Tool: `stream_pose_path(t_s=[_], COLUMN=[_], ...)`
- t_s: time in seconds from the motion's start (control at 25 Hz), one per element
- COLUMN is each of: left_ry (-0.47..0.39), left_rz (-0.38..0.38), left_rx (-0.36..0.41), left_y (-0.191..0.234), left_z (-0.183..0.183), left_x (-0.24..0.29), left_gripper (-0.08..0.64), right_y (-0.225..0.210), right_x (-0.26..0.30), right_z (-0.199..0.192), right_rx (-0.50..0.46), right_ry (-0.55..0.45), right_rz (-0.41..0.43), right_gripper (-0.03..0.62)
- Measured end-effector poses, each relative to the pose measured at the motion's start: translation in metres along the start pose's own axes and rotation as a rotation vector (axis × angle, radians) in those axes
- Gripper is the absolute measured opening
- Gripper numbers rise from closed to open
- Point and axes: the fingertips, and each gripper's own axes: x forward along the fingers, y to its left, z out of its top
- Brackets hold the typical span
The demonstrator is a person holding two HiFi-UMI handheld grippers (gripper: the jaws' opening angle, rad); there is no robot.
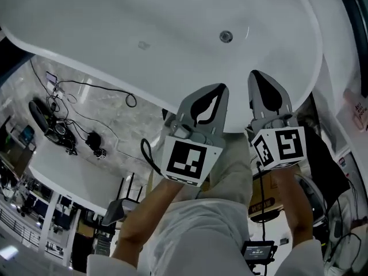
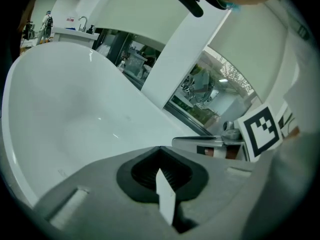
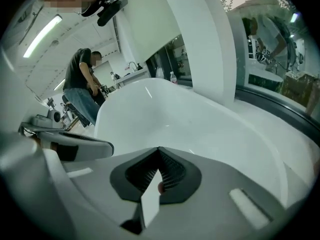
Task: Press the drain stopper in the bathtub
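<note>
As seen from the head view, the white oval bathtub (image 1: 86, 33) fills the far part of the scene, and the round chrome drain stopper (image 1: 226, 37) sits on its floor, right of centre.

Left gripper (image 1: 215, 94): positioned over the near rim of the tub and pointing into it. Its own view shows the grey jaws (image 2: 160, 151) together at the tips, with nothing between the black ribbed pads. Only the smooth tub wall (image 2: 60, 109) lies beyond them.

Right gripper (image 1: 260, 79): just right of the left one and reaching slightly farther over the rim. Its view likewise shows the jaws (image 3: 159, 151) brought together on nothing, with the tub interior (image 3: 200, 124) ahead.

Position of stopper relative to tools: it lies farther into the tub than both tips, roughly between their two lines and a little nearer the right gripper. It is clearly apart from each, and neither touches it. The stopper does not appear in either gripper view.

Black-and-white marker cubes (image 1: 187, 161) (image 1: 279, 145) sit on the near ends of the grippers.
</note>
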Motion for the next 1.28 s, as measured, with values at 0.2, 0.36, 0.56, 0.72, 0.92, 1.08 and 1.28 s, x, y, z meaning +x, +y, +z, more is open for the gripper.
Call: stream_pose_path(t_s=[0.2, 0.36, 0.56, 0.72, 0.92, 1.08, 1.28], left_ry=[0.025, 0.043, 0.059, 0.083, 0.146, 0.198, 0.227], left_rz=[0.037, 0.052, 0.046, 0.025, 0.002, 0.001, 0.013], left_rx=[-0.033, -0.050, -0.059, -0.063, -0.046, -0.027, -0.026], left_y=[0.030, 0.047, 0.068, 0.081, 0.093, 0.107, 0.121], left_z=[-0.032, -0.057, -0.081, -0.103, -0.142, -0.176, -0.199], left_x=[0.041, 0.074, 0.118, 0.149, 0.182, 0.205, 0.223], left_gripper=[0.003, 0.003, 0.003, 0.003, 0.003, 0.003, 0.003], right_y=[-0.026, -0.050, -0.081, -0.099, -0.114, -0.126, -0.135], right_x=[0.046, 0.078, 0.115, 0.145, 0.180, 0.208, 0.232], right_z=[-0.031, -0.060, -0.095, -0.122, -0.161, -0.190, -0.226], right_rx=[0.006, 0.039, 0.051, 0.059, 0.070, 0.053, 0.059], right_ry=[0.021, 0.041, 0.069, 0.094, 0.149, 0.183, 0.229], right_rz=[-0.019, -0.039, -0.050, -0.065, -0.065, -0.060, -0.061], right_gripper=[0.005, 0.005, 0.005, 0.005, 0.005, 0.005, 0.005])
